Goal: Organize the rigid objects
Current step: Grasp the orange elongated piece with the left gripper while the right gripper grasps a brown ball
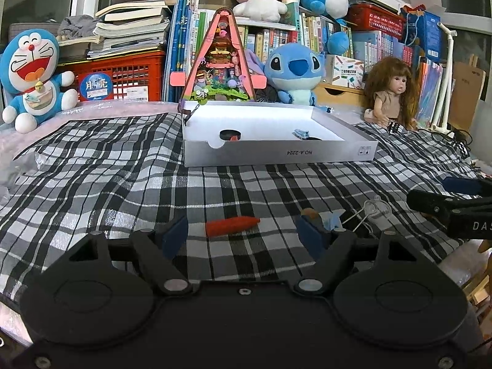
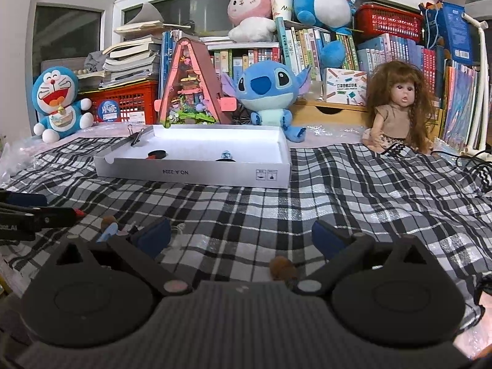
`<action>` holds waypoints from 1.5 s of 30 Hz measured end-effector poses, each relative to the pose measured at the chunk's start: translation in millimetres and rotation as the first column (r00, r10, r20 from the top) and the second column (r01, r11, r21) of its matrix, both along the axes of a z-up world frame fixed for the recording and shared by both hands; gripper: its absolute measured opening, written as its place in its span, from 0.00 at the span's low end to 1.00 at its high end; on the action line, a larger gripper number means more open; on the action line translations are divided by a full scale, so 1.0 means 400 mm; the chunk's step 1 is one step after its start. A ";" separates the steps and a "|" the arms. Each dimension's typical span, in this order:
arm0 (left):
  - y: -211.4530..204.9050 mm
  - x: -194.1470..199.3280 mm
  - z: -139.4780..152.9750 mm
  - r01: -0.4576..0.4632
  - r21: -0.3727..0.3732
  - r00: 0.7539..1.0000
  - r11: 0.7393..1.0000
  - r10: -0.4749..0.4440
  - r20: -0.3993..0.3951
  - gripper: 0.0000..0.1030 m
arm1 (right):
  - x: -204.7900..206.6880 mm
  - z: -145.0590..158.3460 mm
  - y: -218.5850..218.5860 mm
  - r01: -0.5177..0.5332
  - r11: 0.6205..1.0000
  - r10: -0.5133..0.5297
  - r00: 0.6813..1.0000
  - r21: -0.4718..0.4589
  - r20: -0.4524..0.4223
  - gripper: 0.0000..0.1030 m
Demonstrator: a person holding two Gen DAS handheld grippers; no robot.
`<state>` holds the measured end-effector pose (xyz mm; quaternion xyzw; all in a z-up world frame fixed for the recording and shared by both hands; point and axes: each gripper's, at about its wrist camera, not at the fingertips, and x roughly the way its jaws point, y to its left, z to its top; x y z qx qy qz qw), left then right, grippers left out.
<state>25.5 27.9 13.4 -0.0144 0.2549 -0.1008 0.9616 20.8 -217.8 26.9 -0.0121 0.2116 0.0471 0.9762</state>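
Note:
A white shallow box (image 1: 276,153) sits on the checked cloth; it also shows in the right wrist view (image 2: 190,172), with a black round item (image 1: 230,135) and a small blue clip (image 1: 301,133) inside and a binder clip (image 2: 136,136) on its left rim. My left gripper (image 1: 243,236) is open, with a red carrot-shaped piece (image 1: 232,226) lying between its fingers. A small blue and brown figure (image 1: 319,216) lies by its right finger. My right gripper (image 2: 241,236) is open and empty; a small brown item (image 2: 281,269) lies near its base.
Doraemon plush (image 1: 30,77), Stitch plush (image 1: 295,73), a doll (image 1: 393,92) and a pink triangular toy house (image 1: 221,58) stand behind the box. Books and red crates fill the back. A clear small item (image 1: 373,207) lies on the checked cloth (image 1: 123,169).

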 end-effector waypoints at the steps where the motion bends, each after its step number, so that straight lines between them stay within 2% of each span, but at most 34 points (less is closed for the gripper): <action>1: -0.001 -0.001 -0.002 -0.001 0.002 1.000 1.000 0.001 0.001 0.74 | -0.002 -0.002 -0.001 0.002 1.000 -0.002 1.000 -0.004 0.000 0.99; 10: -0.002 0.020 -0.006 -0.047 -0.054 0.999 0.997 0.045 -0.027 0.72 | -0.018 -0.016 -0.013 0.038 0.999 -0.038 0.999 -0.014 0.011 0.99; 14: -0.012 0.035 -0.015 -0.059 -0.054 0.997 0.997 0.057 -0.047 0.64 | -0.021 -0.019 -0.016 0.041 0.999 -0.040 0.999 -0.032 0.016 0.97; 19: -0.023 0.048 -0.020 -0.073 -0.051 0.996 0.996 0.071 -0.051 0.60 | -0.023 -0.021 -0.020 0.042 0.999 -0.041 0.999 -0.036 0.006 0.87; 25: -0.042 0.063 -0.026 -0.081 -0.041 0.996 0.996 0.079 -0.048 0.59 | -0.018 -0.029 -0.022 0.077 0.997 -0.078 0.997 -0.024 -0.017 0.80; 31: -0.051 0.068 -0.034 -0.105 -0.053 0.994 0.993 0.104 -0.033 0.47 | -0.017 -0.039 -0.024 0.106 0.994 -0.106 0.994 0.008 -0.024 0.80; 33: -0.056 0.064 -0.037 -0.102 -0.036 0.995 0.994 0.101 -0.021 0.41 | -0.016 -0.043 -0.023 0.114 0.993 -0.114 0.993 0.010 -0.029 0.79; 40: -0.063 0.036 -0.037 -0.024 0.022 1.000 0.999 0.024 0.014 0.43 | -0.008 -0.049 -0.021 0.122 0.992 -0.120 0.991 0.023 -0.053 0.63; 42: -0.061 0.031 -0.037 0.001 0.040 1.000 0.999 -0.002 0.018 0.47 | -0.005 -0.049 -0.020 0.120 0.993 -0.118 0.991 0.025 -0.057 0.60; 45: -0.054 0.030 -0.039 0.020 0.063 1.000 0.998 -0.021 0.014 0.47 | -0.004 -0.049 -0.016 0.112 0.993 -0.111 0.992 0.021 -0.060 0.56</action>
